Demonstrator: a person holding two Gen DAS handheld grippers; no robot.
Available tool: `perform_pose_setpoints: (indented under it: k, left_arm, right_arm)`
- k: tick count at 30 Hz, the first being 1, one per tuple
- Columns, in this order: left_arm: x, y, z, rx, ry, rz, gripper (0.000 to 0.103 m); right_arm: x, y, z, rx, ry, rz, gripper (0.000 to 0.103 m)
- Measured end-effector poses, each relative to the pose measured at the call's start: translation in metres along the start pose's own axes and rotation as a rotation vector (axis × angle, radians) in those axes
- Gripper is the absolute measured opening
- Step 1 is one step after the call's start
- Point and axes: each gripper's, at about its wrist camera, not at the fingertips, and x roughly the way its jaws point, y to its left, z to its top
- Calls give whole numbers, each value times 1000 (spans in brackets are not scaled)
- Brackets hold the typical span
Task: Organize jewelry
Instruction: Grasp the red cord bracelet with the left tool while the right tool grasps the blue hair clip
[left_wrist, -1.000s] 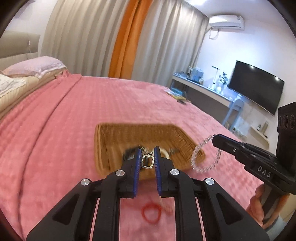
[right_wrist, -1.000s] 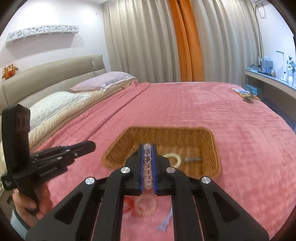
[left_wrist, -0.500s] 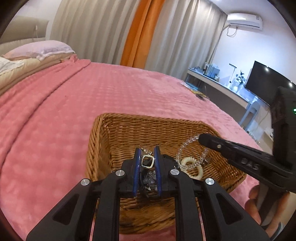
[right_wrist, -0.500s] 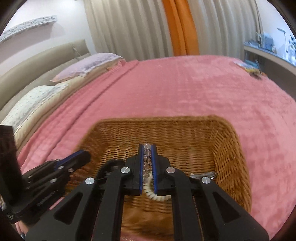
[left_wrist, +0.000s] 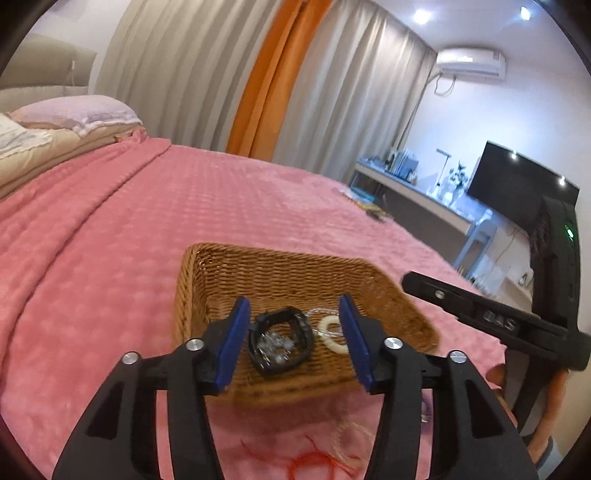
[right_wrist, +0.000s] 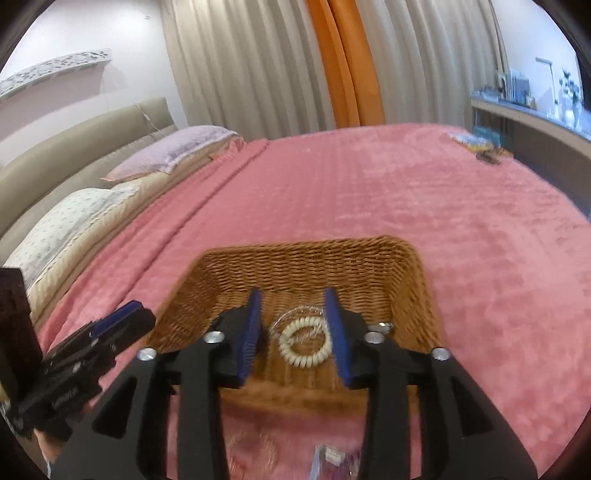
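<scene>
Both claws, left claw (left_wrist: 293, 338) and right claw (right_wrist: 293, 334), gape empty over the brown woven wicker basket (left_wrist: 273, 266); the red string loop (left_wrist: 314, 461) on the pink bedspread (left_wrist: 110, 240) may get missed.

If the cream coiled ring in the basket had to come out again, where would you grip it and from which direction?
Grip the cream coiled ring across one side of its loop, coming straight down from above. It lies flat on the wicker basket floor, open centre up, so one finger could drop inside and one outside. The walls probably block a sideways approach. The right gripper, jaws open, already hangs around it; beware the clear bead bracelet overlapping its far edge.
</scene>
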Motion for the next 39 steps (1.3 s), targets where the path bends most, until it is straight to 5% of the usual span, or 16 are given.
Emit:
perform_pose_setpoints:
  k: [2,8,14,21,24,27,29,33,39]
  left_arm:
    - [-16,-7,-4,-4,-7,-4,56]
    - [-57,-12,-38,-16,49,32,58]
    - [-48,8,-79,-72,145,15,58]
    - [-20,13,-92,-78,254,-58,56]
    - [-3,8,-99,-48,323,-12,55]
    - [12,1,-104,-2,370,53,50]
    - [14,-4,-105,32,370,85,46]
    - [15,-6,-108,54,369,123,2]
    - [3,-2,-109,26,347,97,2]
  right_arm:
    - [-28,3,-8,-14,-27,-4,54]
    - [-74,11,-59,-31,14,-41,54]
    - [-43,11,-118,8,167,-67,36]
    - [-11,4,-134,46,255,-107,36]
    - [-1,4,-135,54,280,-121,36]
    - [7,7,-133,47,289,-131,36]
    - [12,9,-133,35,298,-141,23]
    - [11,13,-135,7,295,-123,9]
    - [1,14,-139,2,279,-78,9]
